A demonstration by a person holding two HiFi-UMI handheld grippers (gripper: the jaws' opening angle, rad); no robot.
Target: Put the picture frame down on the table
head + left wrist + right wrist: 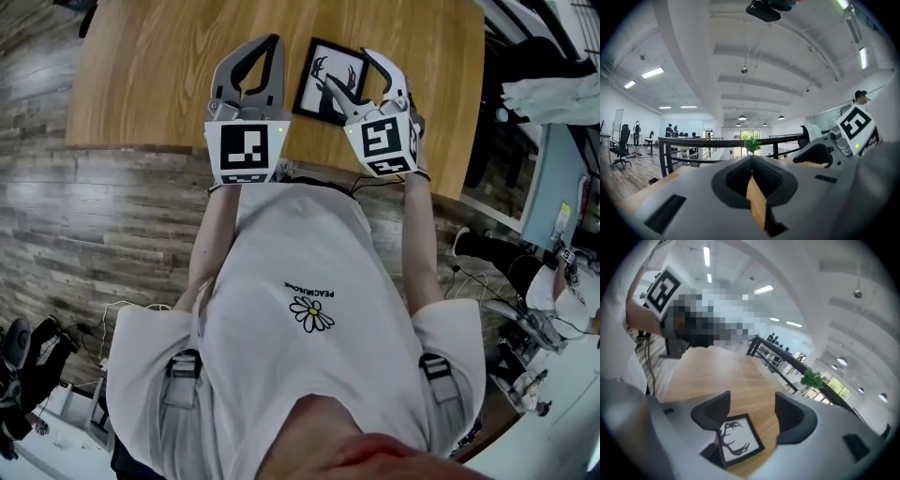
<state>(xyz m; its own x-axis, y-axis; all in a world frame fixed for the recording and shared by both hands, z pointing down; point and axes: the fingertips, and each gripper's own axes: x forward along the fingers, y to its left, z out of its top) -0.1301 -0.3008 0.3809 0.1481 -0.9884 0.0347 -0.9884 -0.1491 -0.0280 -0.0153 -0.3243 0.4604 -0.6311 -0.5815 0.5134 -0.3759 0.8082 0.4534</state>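
Head view: the black picture frame (328,82) lies flat on the wooden table (150,75), with the left gripper (272,42) beside it and the right gripper (352,75) over its right edge.

Left gripper view: the jaws are pressed together with nothing between them.

Right gripper view: the jaws are spread, and the frame lies below between them.

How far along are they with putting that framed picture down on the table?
Nearly finished, it seems. Done: the picture frame appears to lie flat on the table. In hand: nothing. The right gripper has its jaws apart, with the frame showing between them on the wood, and the left gripper has its jaws together on nothing. Left: probably only drawing the right gripper clear of the frame.
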